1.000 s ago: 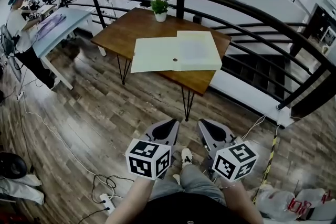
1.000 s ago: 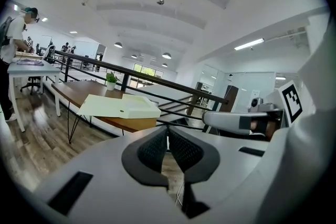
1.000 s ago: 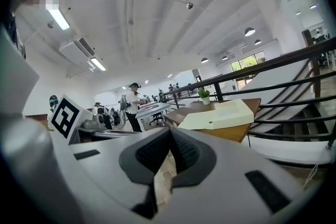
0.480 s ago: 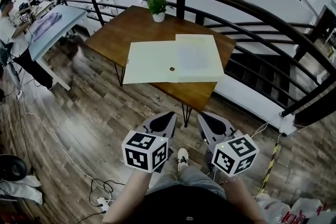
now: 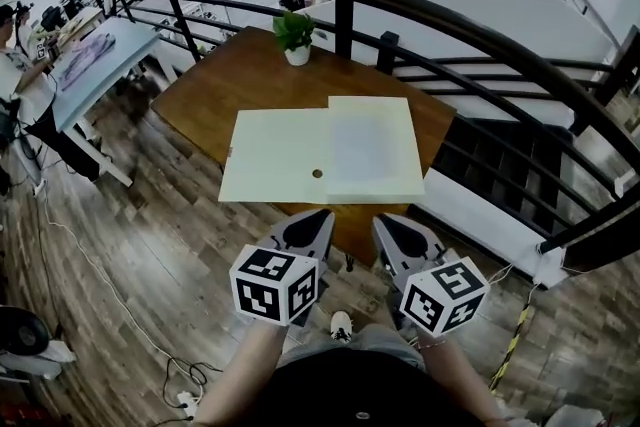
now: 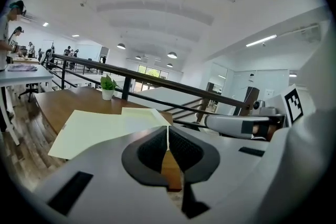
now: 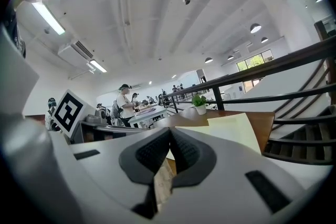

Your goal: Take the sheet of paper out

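A pale yellow folder (image 5: 275, 157) lies open on the wooden table (image 5: 230, 80). A whitish sheet of paper (image 5: 372, 145) rests on its right half, and a small brown fastener (image 5: 317, 173) sits near the fold. My left gripper (image 5: 320, 217) and right gripper (image 5: 386, 221) hang side by side just short of the table's near edge, both shut and empty, apart from the folder. The left gripper view shows its shut jaws with the folder (image 6: 100, 126) beyond them. The folder (image 7: 236, 131) lies ahead in the right gripper view too.
A small potted plant (image 5: 294, 33) stands at the table's far edge. A black curved railing (image 5: 470, 30) runs behind and to the right of the table. At the left a person (image 5: 18, 85) works by a light blue table (image 5: 95, 55). Cables (image 5: 190, 385) lie on the wooden floor.
The view has come closer to the table, and the folder now lies nearer and larger. Both grippers have gone forward to the table's near edge, still shut.
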`<action>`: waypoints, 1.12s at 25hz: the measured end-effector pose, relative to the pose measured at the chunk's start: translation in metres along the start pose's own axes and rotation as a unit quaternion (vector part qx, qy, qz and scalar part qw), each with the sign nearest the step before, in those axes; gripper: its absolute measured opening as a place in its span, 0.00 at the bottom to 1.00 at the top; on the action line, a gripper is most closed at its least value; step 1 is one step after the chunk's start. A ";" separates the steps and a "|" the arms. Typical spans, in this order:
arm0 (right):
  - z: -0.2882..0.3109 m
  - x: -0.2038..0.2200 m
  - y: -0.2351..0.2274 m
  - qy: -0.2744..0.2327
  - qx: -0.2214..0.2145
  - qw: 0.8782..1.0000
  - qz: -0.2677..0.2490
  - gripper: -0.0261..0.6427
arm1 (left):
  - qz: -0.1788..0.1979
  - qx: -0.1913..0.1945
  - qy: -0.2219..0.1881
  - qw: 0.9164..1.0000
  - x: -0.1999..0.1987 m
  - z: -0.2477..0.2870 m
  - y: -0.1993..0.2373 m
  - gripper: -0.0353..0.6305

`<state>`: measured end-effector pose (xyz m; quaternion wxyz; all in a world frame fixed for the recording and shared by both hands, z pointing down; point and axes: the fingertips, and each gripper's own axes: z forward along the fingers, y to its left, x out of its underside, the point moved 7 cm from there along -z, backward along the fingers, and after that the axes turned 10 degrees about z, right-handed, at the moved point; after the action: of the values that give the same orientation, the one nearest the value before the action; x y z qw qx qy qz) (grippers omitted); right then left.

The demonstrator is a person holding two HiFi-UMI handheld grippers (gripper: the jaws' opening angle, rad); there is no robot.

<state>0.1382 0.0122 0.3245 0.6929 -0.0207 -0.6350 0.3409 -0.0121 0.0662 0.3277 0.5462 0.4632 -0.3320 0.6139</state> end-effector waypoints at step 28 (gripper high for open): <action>0.122 -0.024 -0.081 0.043 0.059 0.997 0.033 0.08 | -0.023 0.044 0.060 0.997 -0.015 0.119 0.109 0.09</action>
<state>0.0664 -0.1110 0.3645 0.7081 -0.0150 -0.5823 0.3991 -0.0947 -0.0676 0.3659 0.5580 0.4564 -0.2604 0.6423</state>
